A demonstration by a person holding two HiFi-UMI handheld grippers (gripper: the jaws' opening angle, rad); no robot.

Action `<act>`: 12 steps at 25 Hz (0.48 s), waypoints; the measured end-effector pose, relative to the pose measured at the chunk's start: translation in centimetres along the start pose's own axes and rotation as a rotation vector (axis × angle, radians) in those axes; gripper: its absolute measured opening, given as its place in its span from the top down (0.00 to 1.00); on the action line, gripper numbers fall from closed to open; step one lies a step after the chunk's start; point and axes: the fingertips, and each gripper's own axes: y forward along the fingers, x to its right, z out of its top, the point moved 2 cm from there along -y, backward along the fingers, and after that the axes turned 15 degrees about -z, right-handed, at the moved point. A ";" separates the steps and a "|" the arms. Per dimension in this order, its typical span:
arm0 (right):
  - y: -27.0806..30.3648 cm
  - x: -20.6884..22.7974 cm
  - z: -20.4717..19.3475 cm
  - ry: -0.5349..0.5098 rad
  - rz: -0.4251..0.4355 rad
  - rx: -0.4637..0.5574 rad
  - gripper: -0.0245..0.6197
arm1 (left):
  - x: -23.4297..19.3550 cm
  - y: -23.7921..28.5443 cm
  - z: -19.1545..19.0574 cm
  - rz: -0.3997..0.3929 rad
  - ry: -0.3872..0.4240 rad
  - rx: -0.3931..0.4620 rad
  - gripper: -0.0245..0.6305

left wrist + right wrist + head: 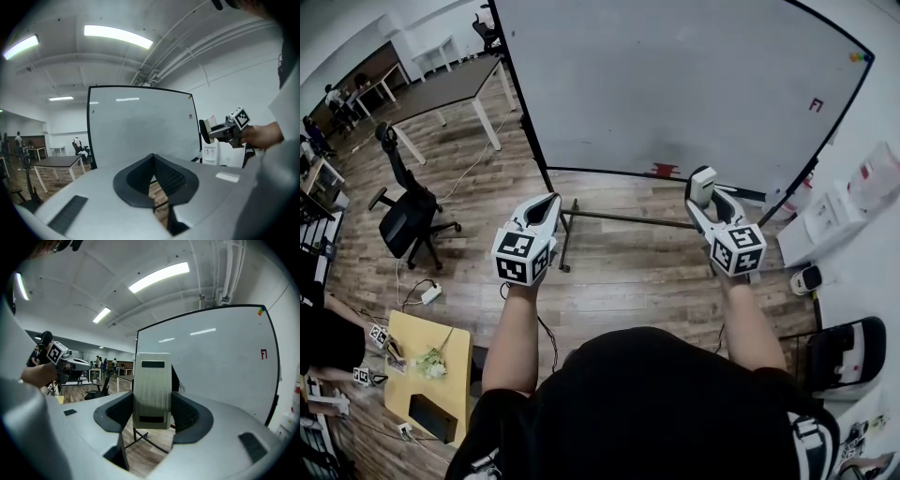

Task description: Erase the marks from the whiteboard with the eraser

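Grip first: trust the pinch of the right gripper [151, 403] fingers on the pale eraser [151, 376], held upright and well short of the whiteboard [675, 84]. Carry it forward, turn its wiping face flat to the board and press evenly, probably starting on the small red mark [815, 105] high on the right, then dropping to the red smudge [664, 170] by the bottom edge. Wipe in short overlapping strokes; steer clear of the coloured dot [860, 57], perhaps a magnet, in the top corner. Leave the left gripper [153, 161] aside, fingers pressed together on nothing. Mind the stand's floor bar [619, 219] underfoot and the white appliances [825, 220] close on the right; disregard the office chair [408, 211] and dark desk [455, 89], well apart on the left.
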 end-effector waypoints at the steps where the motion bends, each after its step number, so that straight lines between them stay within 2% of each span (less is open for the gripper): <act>1: 0.0 0.1 0.0 -0.001 0.001 0.000 0.58 | 0.1 0.0 0.0 0.000 -0.002 0.001 0.95; 12: -0.2 1.2 -0.4 -0.001 0.018 0.003 0.58 | 1.8 0.8 -0.1 0.006 -0.004 -0.003 0.95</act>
